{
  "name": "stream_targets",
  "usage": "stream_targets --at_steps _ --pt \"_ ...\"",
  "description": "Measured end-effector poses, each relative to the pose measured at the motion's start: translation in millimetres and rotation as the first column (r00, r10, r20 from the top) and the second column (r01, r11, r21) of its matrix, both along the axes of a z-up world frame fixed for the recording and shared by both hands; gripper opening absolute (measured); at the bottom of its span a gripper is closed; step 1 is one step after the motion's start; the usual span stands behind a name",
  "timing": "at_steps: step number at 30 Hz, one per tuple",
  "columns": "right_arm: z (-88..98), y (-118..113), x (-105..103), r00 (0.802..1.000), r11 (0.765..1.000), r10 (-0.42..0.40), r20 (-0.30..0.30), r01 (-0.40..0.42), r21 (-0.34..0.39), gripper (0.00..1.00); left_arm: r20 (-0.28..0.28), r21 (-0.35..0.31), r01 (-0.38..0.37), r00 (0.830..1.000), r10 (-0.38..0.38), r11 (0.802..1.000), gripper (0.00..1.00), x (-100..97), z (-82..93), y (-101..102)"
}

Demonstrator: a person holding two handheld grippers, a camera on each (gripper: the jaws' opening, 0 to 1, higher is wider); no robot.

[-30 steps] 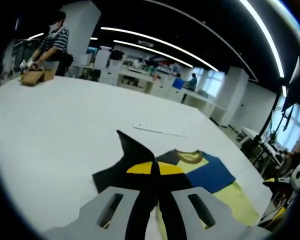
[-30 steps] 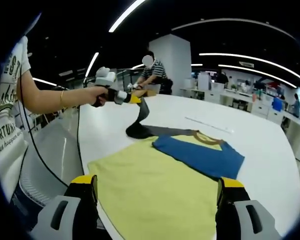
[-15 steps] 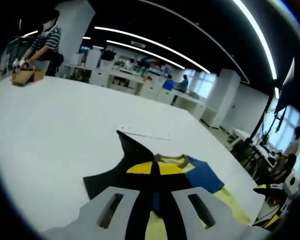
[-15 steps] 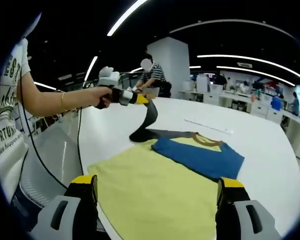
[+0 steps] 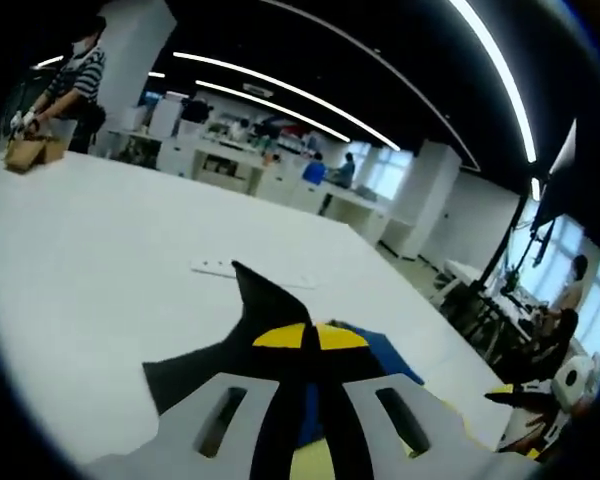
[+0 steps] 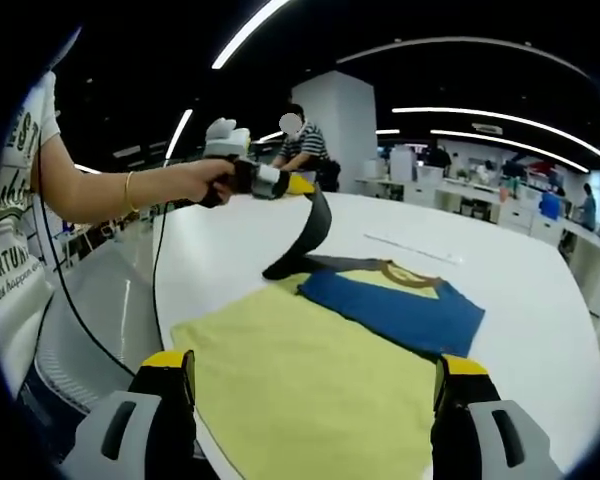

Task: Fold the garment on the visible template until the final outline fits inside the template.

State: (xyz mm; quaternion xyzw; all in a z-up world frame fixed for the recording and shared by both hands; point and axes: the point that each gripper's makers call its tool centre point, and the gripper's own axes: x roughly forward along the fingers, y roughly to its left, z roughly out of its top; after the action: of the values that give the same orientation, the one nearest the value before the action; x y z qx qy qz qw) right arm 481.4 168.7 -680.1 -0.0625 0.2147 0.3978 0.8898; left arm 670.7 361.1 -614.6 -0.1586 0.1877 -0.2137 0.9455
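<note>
While the yellow-and-blue T-shirt (image 6: 330, 350) lies flat on the white tabletop (image 6: 210, 265) | left tongs (image 6: 298, 185) pinch the dark grey sleeve (image 6: 305, 240), lifted at the far left | right tongs (image 6: 310, 385) gape empty over the near hem | step: sleeve fold | next: carry sleeve inward across the blue chest, release.

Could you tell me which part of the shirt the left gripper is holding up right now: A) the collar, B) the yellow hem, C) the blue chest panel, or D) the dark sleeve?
D: the left gripper is shut on the dark sleeve, lifted off the table.
</note>
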Motion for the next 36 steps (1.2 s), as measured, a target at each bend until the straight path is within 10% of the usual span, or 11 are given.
stream_targets --at_steps 36 --pt "-10.2 -17 -2 0.999 0.999 -0.031 -0.027 0.031 -0.009 0.99 0.087 0.000 0.214 0.973 -0.214 0.977 0.00 13.1 0.4 -128"
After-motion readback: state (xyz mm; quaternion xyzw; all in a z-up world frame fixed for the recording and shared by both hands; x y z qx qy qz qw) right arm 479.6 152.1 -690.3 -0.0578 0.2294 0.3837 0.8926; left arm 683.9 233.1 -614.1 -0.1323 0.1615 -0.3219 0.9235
